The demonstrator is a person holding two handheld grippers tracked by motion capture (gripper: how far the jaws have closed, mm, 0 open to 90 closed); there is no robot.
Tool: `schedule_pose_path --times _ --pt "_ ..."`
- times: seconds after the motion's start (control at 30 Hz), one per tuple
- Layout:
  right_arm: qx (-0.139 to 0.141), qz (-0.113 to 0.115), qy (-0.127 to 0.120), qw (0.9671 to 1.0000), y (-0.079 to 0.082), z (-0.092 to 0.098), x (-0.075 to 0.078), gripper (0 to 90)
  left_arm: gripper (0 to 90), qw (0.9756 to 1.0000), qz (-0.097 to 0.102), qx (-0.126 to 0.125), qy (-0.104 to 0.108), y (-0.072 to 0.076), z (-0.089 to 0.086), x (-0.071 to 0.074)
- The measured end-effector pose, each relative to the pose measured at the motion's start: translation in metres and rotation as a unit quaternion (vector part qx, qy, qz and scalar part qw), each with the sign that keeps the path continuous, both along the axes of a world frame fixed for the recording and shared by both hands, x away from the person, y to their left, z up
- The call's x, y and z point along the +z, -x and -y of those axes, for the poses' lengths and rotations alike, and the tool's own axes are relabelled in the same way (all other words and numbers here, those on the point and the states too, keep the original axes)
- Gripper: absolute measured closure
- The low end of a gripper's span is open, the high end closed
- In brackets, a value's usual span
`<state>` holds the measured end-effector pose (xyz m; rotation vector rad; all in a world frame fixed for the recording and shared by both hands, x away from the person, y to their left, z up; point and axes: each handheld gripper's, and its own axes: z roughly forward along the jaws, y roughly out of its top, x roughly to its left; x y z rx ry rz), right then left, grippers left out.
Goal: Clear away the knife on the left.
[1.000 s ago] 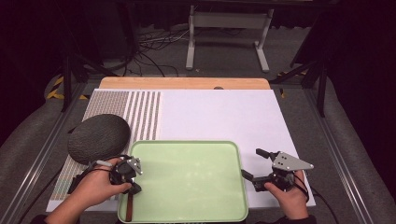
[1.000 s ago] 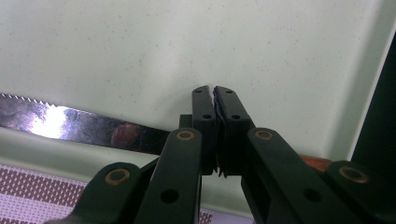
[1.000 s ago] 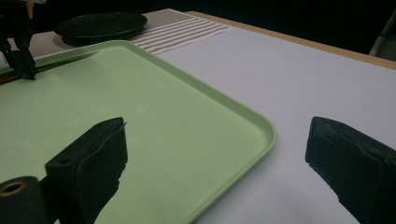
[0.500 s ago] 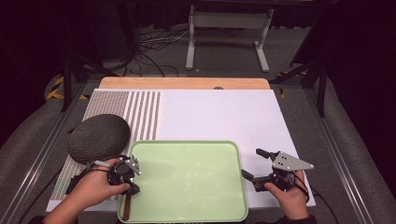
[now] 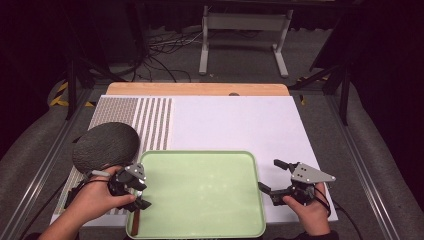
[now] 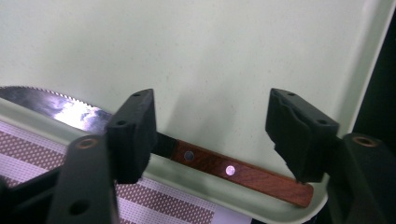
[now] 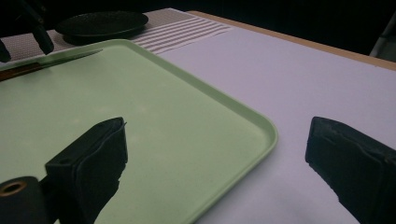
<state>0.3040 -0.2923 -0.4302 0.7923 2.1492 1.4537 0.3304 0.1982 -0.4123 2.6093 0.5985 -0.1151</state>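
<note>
— Knife (image 6: 219, 169)? Lying where?
— Lying flat inside the green tray (image 5: 200, 153), right against its left rim, down by the corner nearest the person. Pointing the saw-toothed blade away and the wooden handle back.
— Being held?
— Not being held. Looking at the left gripper (image 5: 144, 195): just been opening up wide, now standing on both sides of the handle and not squeezing it.
— And looking at the right gripper (image 5: 268, 174)?
— Gaping wide too, gripping nothing, hanging over the tray's right rim, well apart from the knife.
— Feeling heavy?
— Probably feeling light and stiff. Guessing at a smooth, slippery blade with sharp little teeth, so staying off that part. Taking hold at the middle of the wooden handle, by the two shiny rivets.
— Having room to move?
— Having lots. Seeing bare tray floor on one side of the knife and bare white mat (image 5: 240, 125) past the tray. Minding the raised rim on the other side, likely leaving little space for a jaw there. Minding also the dark round pad (image 5: 106, 146) sitting just beyond the tray's far left corner.
</note>
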Motion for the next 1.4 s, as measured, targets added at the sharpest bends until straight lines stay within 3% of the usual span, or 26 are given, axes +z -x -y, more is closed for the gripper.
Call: schedule_pose_path --times 0.1,0.2,0.27,0.5,0.57,0.63,0.67,0.8,0.87,0.9,1.07,1.1,1.13,1.2,1.3,1.4 --pt "0.0 0.0 -0.001 1.0 0.0 0.0 0.0 6.5 24.6 0.9995 0.028 0.003 0.016 0.001 -0.005 0.005" --pt "0.0 0.0 -0.001 1.0 0.0 0.0 0.0 6.5 21.6 0.9986 0.04 0.01 0.033 0.002 -0.008 0.007" --pt "-0.001 0.0 -0.001 1.0 0.0 0.0 0.0 6.5 18.1 0.9967 0.056 0.012 0.058 0.003 -0.013 0.01" --pt "0.0 -0.001 0.002 1.0 -0.001 -0.001 0.0 6.4 12.5 0.9889 0.092 0.038 0.11 0.004 -0.031 0.015" --pt "0.001 -0.001 0.001 1.0 -0.001 -0.001 -0.001 6.4 11.7 0.9849 0.111 0.045 0.124 0.006 -0.037 0.015" --pt "0.0 -0.001 -0.001 1.0 -0.001 0.0 0.0 6.2 11.3 0.9784 0.138 0.057 0.144 0.009 -0.043 0.015" --pt "0.0 0.0 -0.001 1.0 -0.001 0.0 0.0 6.2 10.5 0.974 0.151 0.063 0.157 0.01 -0.047 0.015" --pt "-0.002 -0.001 0.0 1.0 -0.001 0.001 -0.001 6.1 9.3 0.9623 0.167 0.08 0.199 0.014 -0.058 0.012" --pt "-0.002 0.0 0.001 1.0 -0.001 0.0 -0.001 6.1 8.5 0.9563 0.184 0.084 0.211 0.016 -0.066 0.01" --pt "-0.002 0.0 0.001 1.0 -0.001 0.0 -0.001 6.1 8.0 0.9563 0.184 0.084 0.211 0.016 -0.066 0.01" --pt "-0.003 0.003 -0.002 1.0 -0.001 0.001 -0.001 5.6 7.0 0.9463 0.209 0.091 0.229 0.02 -0.078 0.001" --pt "-0.003 0.004 -0.001 1.0 -0.001 0.001 -0.001 5.6 5.2 0.9396 0.225 0.108 0.234 0.021 -0.083 -0.003" --pt "-0.003 0.004 -0.001 1.0 -0.001 0.001 -0.001 5.6 5.2 0.9396 0.225 0.108 0.234 0.021 -0.083 -0.003" --pt "-0.003 0.004 -0.001 1.0 -0.001 0.001 -0.001 5.5 5.3 0.9368 0.229 0.118 0.237 0.023 -0.087 -0.007" --pt "-0.003 0.006 -0.002 1.0 -0.001 0.002 -0.001 5.5 5.4 0.9308 0.239 0.124 0.248 0.024 -0.094 -0.013" --pt "-0.004 0.007 -0.003 1.0 -0.001 0.002 -0.002 5.4 5.3 0.9266 0.243 0.125 0.258 0.026 -0.101 -0.02"
